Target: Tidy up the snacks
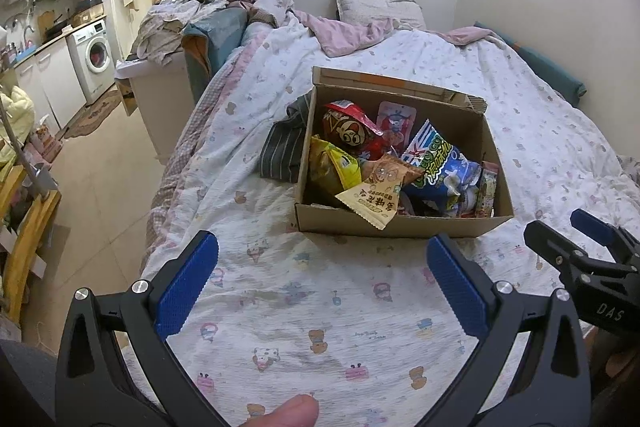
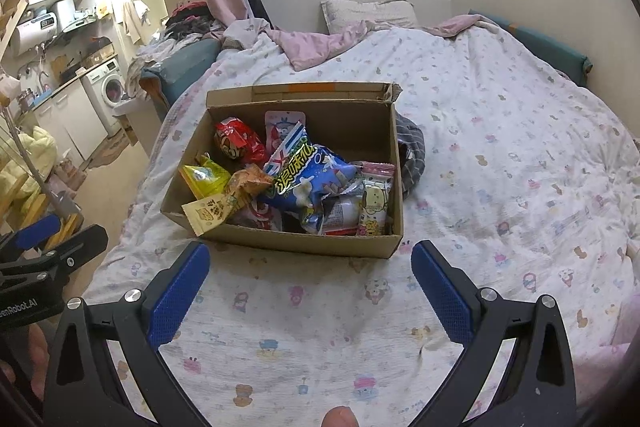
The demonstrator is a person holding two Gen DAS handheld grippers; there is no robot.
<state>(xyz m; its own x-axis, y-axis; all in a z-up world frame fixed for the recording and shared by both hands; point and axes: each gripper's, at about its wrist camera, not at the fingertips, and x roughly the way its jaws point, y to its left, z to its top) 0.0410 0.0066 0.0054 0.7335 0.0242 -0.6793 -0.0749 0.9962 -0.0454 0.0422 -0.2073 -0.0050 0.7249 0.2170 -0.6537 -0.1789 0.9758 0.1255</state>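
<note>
Looks pretty much wrapped up, or close to it. Cardboard box [image 2: 280, 239] sitting on the bed [image 2: 500, 167], roughly mid-quilt, crammed with snack bags: red packet [image 2: 240, 141] at the far left, yellow bag [image 2: 206, 177] nearer on the left, big blue bag [image 2: 310, 179] across the middle, pale yellow wrapper [image 2: 206, 213] poking over the near rim, small cartoon-print pack [image 2: 376, 203] up against the right wall. No loose snacks spotted anywhere on the quilt in either view, so probably little left to collect, maybe just tidying the pile or dealing with the flap [image 2: 300, 91] at the far side. Hard to call it neat though, everything heaped in with no obvious order. Left hand-held gripper [image 1: 322, 279] spread wide, nothing between the blue pads, parked just short of the box's near wall. Right hand-held gripper [image 2: 310, 283] same deal, wide apart and empty, also just short of the box. Stuff that can't be settled: whatever sits under the top layer of bags, plus a silvery thing [image 2: 340, 215] half buried under the blue bag, can or pouch, no telling. Striped grey cloth [image 1: 286, 143] tucked beside the box, mostly hidden behind it, unclear what. Bed edges cut off by the fisheye rim, so stray snacks out there not ruled out. Only a fingertip [image 1: 294, 411] of the person showing at the bottom edge.
</note>
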